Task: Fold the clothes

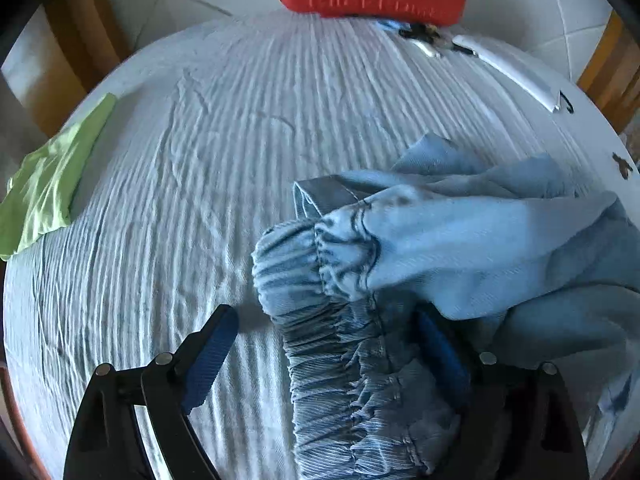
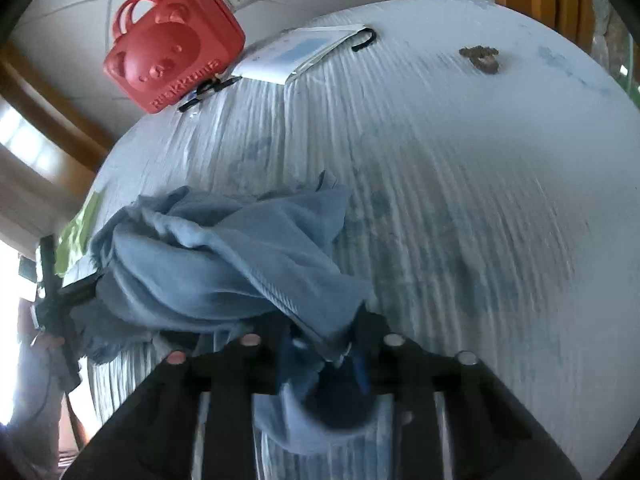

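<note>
A light blue garment with a gathered elastic waistband (image 1: 348,364) lies bunched on the white ribbed tablecloth (image 1: 224,128). My left gripper (image 1: 324,332) is open, its blue-padded jaws standing either side of the waistband. In the right wrist view the same blue garment (image 2: 224,264) hangs crumpled. My right gripper (image 2: 324,356) is shut on a fold of it and holds it above the tablecloth (image 2: 460,200). The left gripper shows at the far left edge of that view (image 2: 56,300), partly behind the cloth.
A green cloth (image 1: 48,184) lies at the table's left edge. A red bear-faced plastic case (image 2: 172,48), pens (image 2: 208,90) and a white booklet (image 2: 296,50) sit at the far edge. A small brown object (image 2: 480,58) lies at the far right. Wooden chairs (image 1: 68,40) stand around.
</note>
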`<state>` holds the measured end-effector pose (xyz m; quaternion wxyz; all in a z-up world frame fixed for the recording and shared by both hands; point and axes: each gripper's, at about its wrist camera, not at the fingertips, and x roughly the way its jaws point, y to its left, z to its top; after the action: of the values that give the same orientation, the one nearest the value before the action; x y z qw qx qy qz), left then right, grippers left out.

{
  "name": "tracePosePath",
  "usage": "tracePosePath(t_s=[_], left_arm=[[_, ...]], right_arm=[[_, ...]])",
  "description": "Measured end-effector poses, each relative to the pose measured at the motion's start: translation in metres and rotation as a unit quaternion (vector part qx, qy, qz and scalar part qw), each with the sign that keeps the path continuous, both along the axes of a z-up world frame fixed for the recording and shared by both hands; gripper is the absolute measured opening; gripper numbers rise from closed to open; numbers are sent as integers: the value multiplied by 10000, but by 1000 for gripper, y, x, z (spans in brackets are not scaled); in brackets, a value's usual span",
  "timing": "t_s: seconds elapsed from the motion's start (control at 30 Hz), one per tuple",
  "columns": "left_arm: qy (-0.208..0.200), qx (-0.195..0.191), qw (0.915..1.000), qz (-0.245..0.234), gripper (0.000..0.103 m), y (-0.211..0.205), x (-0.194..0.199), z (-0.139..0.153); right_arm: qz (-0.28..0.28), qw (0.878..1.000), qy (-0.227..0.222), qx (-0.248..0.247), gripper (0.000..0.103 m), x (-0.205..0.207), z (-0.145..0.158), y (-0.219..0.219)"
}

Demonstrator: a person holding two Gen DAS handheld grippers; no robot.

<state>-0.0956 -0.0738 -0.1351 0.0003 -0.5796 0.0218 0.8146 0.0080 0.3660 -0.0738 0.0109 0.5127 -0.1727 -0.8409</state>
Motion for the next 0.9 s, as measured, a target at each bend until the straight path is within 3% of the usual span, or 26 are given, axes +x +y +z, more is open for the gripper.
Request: tracePosePath(t_s=[0.03, 0.1, 0.2, 0.37, 0.43, 0.47, 0.53, 0.57, 0.63, 0.7, 0.73, 0.77, 0.83, 0.9], left_arm=[[66, -16, 10000, -7, 42, 2, 1, 7], [309, -77, 9995, -52, 40, 9, 5, 25], [1049, -273, 9941, -79, 39, 12, 17, 74], [2189, -303, 9745, 383, 39, -25, 33, 180], [2447, -568, 9655, 682, 39, -49, 33, 206], [2463, -634, 9639, 792, 39, -60, 29, 210], [2376, -629, 9648, 936, 40, -76, 21, 207], [2281, -568, 9672, 966, 40, -82, 16, 201], [2031, -458, 9729, 1008, 45, -91, 5, 186], [1807, -437, 9773, 1015, 60, -86, -6, 168], [1704, -431, 9792, 1017, 76, -83, -12, 158], [1633, -441, 9805, 1000, 85, -80, -16, 150], [1447, -403, 9844, 916, 87, -74, -30, 132], [1268, -361, 9877, 841, 88, -70, -41, 118]], right_arm=[[46, 9998, 132, 111, 17, -4, 9, -3], [79, 9982, 546, 254, 15, -10, 40, -3], [94, 9912, 1255, 420, 14, -17, 93, -1], [396, 9707, 2314, 513, 14, -36, 179, -11], [625, 9675, 2401, 476, 18, -54, 193, -22], [774, 9699, 2270, 424, 26, -69, 194, -28], [859, 9733, 2089, 421, 74, -84, 188, -36], [860, 9747, 2015, 439, 80, -89, 184, -40], [813, 9792, 1834, 306, 81, -89, 171, -37], [747, 9836, 1639, 107, 83, -84, 156, -32], [695, 9861, 1511, 28, 88, -81, 147, -27], [620, 9890, 1340, -24, 92, -76, 137, -20], [363, 9935, 1077, 6, 103, -70, 123, -4], [-113, 9971, 743, 120, 103, -65, 107, 18]])
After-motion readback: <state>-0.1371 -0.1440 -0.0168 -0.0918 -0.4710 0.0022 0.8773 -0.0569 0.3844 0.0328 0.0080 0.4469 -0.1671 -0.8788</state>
